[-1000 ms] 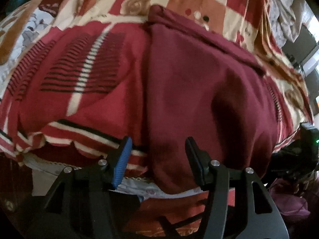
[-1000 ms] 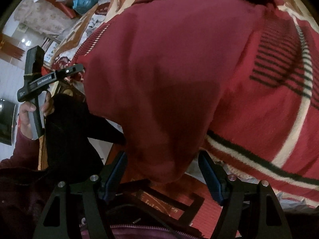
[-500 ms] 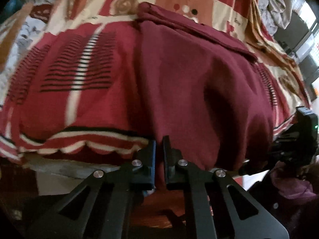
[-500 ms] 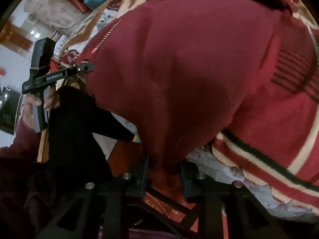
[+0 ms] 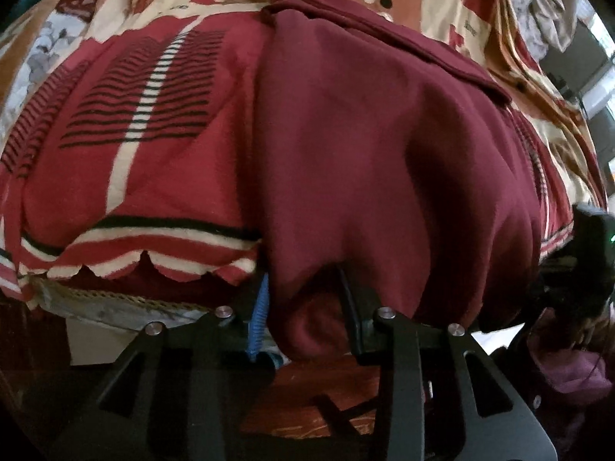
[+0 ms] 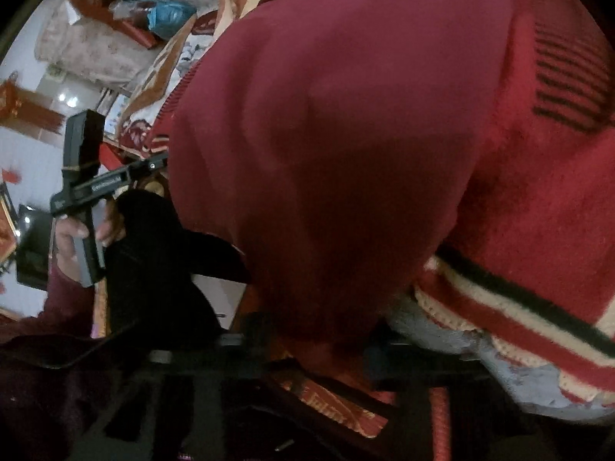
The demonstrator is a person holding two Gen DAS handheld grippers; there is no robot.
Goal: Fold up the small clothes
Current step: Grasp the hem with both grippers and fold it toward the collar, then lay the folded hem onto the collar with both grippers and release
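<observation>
Left wrist view: left hand-held gripper (image 5: 303, 307) is now standing wider around the maroon garment (image 5: 384, 146) hem, where it was pinched half a second ago; grip is probably loosening. Right hand-held gripper (image 6: 311, 349) is clamping the near edge hanging off the bed (image 5: 423, 4).

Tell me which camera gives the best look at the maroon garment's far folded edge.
The left wrist view: the maroon garment runs up the striped blanket to its folded far edge, in focus. The right wrist view shows mostly its near bulge, blurred, with the far edge cropped at the top.
</observation>
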